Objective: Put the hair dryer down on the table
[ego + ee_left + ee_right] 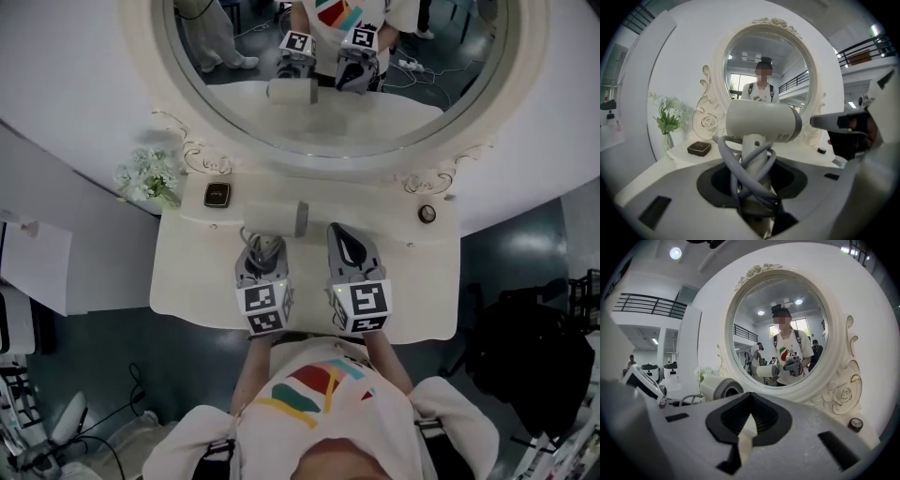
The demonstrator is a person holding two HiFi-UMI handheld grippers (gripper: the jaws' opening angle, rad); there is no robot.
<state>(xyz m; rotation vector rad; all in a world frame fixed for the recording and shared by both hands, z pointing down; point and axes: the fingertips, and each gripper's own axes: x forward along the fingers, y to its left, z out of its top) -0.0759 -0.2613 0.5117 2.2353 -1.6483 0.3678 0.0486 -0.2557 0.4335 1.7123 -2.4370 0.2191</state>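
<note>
Item 1, left tongs (pixel 754 194): pinched on the handle of the hair dryer (pixel 761 122). We see the handle standing upright between the jaws, with the grey cord (pixel 740 166) looped round it several times. The pale barrel lies crosswise just past the jaw tips, its grey-ringed end pointing toward the right tongs. We cannot tell whether any part of the dryer touches the tabletop (pixel 187 272); the head view places it over the back half, directly ahead of the left tongs.

Item 2, right tongs (pixel 747 427): pressed together, nothing between them. A whitish strip runs along the seam where the jaws meet. They sit beside the left tongs, level with them, and the dryer's ringed end is just off to their left.

Item 3, small black box (pixel 217 194): on the tabletop, ahead and to the left of the left tongs, apart from the dryer.

Item 4, vase of white flowers (pixel 150 176): further left of the box, at the tabletop's corner.

Item 5, small dark round object (pixel 427 214): ahead and to the right of the right tongs, well apart.

Item 6, oval mirror (pixel 780 333): in a white carved frame behind everything, where we see the person, both tongs and the dryer reflected.
</note>
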